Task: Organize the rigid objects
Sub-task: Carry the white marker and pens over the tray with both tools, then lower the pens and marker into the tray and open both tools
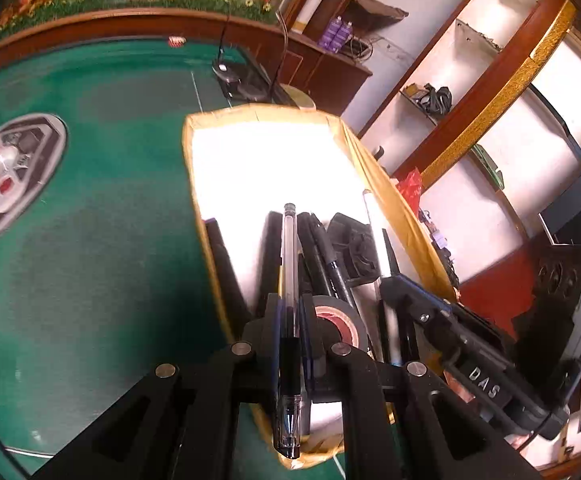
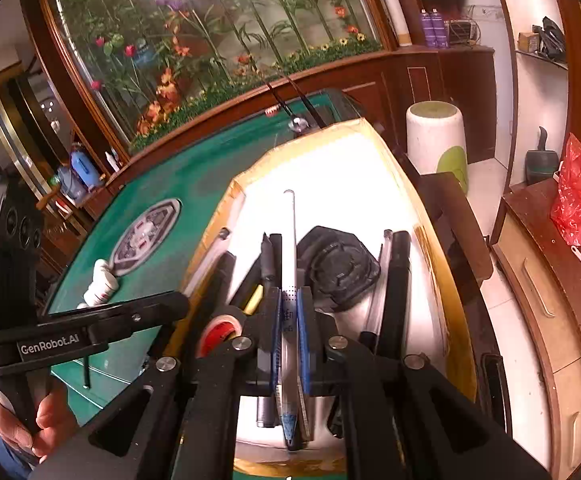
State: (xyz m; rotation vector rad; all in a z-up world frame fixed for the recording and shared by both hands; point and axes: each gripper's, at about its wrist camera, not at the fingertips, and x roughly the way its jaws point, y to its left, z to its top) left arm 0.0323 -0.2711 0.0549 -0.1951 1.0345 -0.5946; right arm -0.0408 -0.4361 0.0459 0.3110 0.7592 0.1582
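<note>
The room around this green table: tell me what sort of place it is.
Probably a home games room. The green felt table has a central dice console, like an automatic mahjong table; a panel of artificial flowers lines the wall, beside wooden shelves.

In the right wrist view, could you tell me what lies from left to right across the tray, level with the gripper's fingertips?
Tape roll → white pen clamped in the right gripper → black case → clear pen → tray's yellow rim.
</note>
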